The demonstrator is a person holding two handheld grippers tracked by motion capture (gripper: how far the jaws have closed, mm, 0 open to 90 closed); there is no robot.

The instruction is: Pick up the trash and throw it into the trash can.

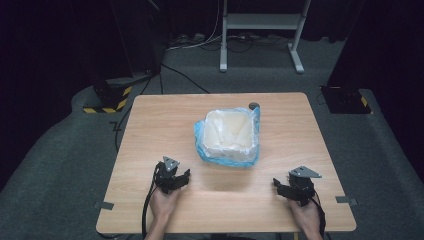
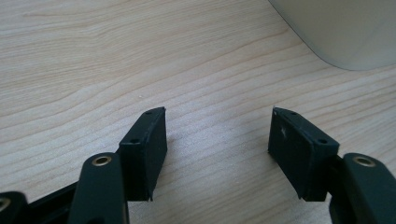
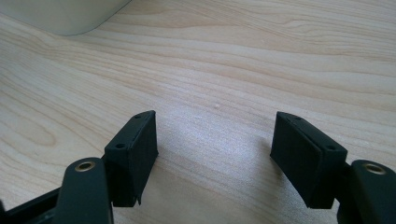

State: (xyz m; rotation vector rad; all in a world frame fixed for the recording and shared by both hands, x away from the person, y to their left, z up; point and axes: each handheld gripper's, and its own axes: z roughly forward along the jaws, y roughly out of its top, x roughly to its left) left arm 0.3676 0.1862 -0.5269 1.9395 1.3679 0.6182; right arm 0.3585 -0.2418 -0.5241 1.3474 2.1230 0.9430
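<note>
Nearest the person, the left gripper (image 1: 181, 177) and the right gripper (image 1: 281, 186) rest low over the wooden table (image 1: 150, 150), well apart, each held in a hand. Both have their jaws spread wide with bare wood between them, grasping nothing. Beyond and between them, near the table's middle, stands a white tub (image 1: 229, 135) lined with a blue plastic bag (image 1: 200, 145). Just behind it lies a small dark round object (image 1: 254, 105). Farther off, on the grey floor, stands a white metal frame (image 1: 260, 30) with cables.
</note>
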